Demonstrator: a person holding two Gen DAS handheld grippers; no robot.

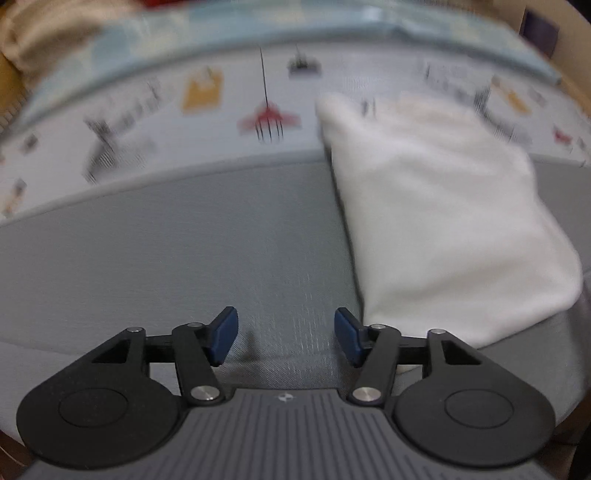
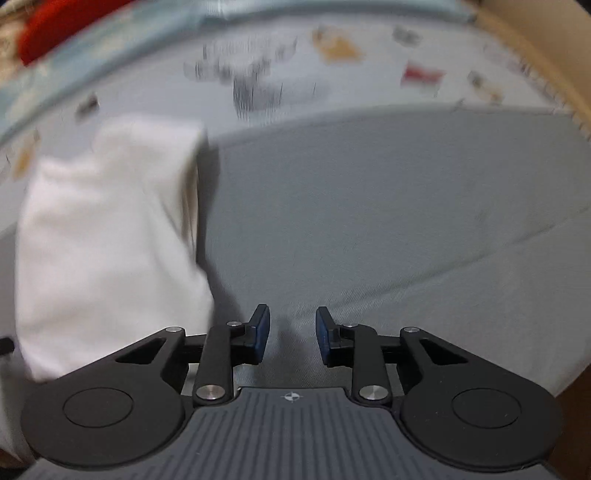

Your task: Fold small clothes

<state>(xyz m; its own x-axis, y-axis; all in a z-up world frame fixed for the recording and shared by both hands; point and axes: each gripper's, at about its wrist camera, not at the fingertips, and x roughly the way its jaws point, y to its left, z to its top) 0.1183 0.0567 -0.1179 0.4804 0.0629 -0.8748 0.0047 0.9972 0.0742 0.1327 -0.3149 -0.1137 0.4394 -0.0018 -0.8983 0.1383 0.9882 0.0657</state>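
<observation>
A white folded garment (image 1: 439, 206) lies on the grey bed sheet (image 1: 184, 251), to the right of my left gripper (image 1: 286, 338). That gripper is open, its blue pads wide apart over bare sheet, the right pad close to the garment's near left corner. In the right wrist view the same white garment (image 2: 110, 240) lies to the left of my right gripper (image 2: 292, 334). Its blue pads stand a narrow gap apart with only grey sheet (image 2: 388, 221) between them. Both views are blurred.
Beyond the grey sheet lies a pale printed cover (image 1: 166, 110) with small coloured pictures. A beige cloth (image 1: 44, 33) sits at the far left, a red item (image 2: 62, 26) at the far left in the right wrist view, and a wooden edge (image 2: 535, 55) at the right.
</observation>
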